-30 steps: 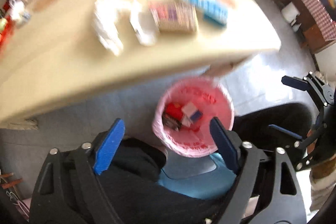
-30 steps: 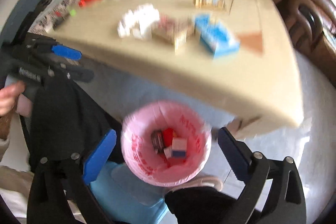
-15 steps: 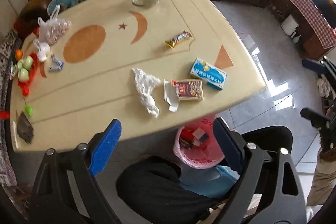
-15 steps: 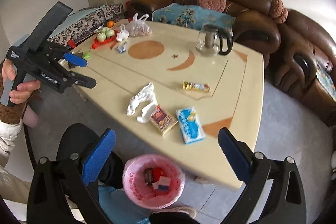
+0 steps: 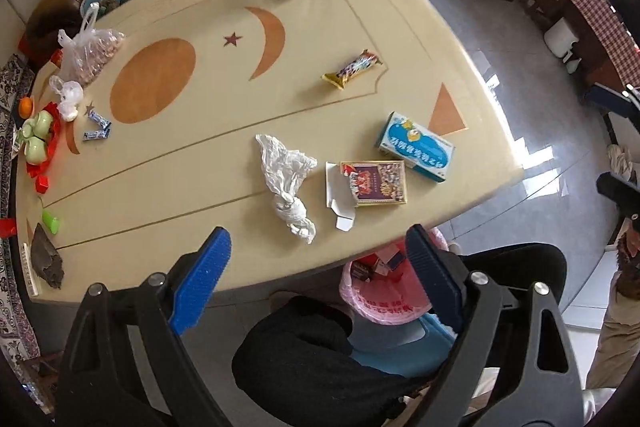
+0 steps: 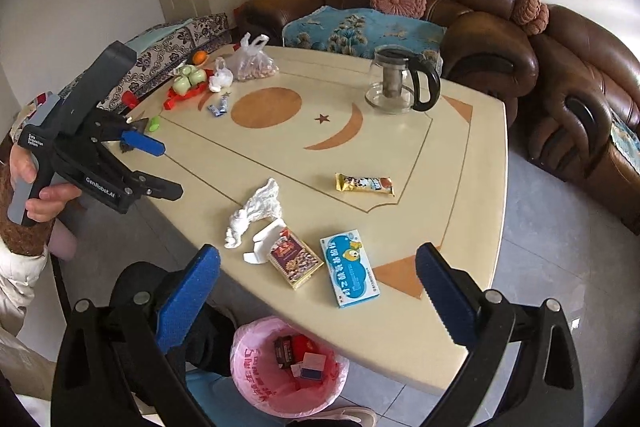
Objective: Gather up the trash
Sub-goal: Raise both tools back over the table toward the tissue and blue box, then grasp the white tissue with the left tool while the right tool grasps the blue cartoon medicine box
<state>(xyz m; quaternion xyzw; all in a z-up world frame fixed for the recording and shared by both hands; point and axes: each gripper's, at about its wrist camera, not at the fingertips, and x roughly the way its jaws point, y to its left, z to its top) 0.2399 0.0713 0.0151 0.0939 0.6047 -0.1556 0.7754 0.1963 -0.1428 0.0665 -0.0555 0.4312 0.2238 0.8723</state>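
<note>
A crumpled white tissue [image 5: 287, 183] lies on the cream table [image 5: 168, 187], next to an open brown snack box [image 5: 374, 182], a blue box [image 5: 416, 147] and a candy bar wrapper [image 5: 352, 69]. The same tissue [image 6: 254, 213], snack box [image 6: 295, 259], blue box [image 6: 350, 267] and wrapper [image 6: 365, 183] show in the right wrist view. A bin with a pink bag [image 6: 290, 367] holding several small boxes stands under the table's near edge; it also shows in the left wrist view [image 5: 384, 295]. My left gripper [image 5: 316, 283] is open and empty above the table edge. My right gripper [image 6: 316, 291] is open and empty above the bin.
A glass teapot [image 6: 400, 83] stands at the far side. Plastic bags [image 6: 252, 63], green cups [image 6: 188, 79], small candies [image 6: 218, 107] and red scraps sit at the far left. Brown sofas [image 6: 480, 27] ring the table. My knee [image 5: 304, 343] is below the table edge.
Both grippers rose from over the pink bin and tilted up toward the tabletop. The blur has gone. Both stay open and empty.
</note>
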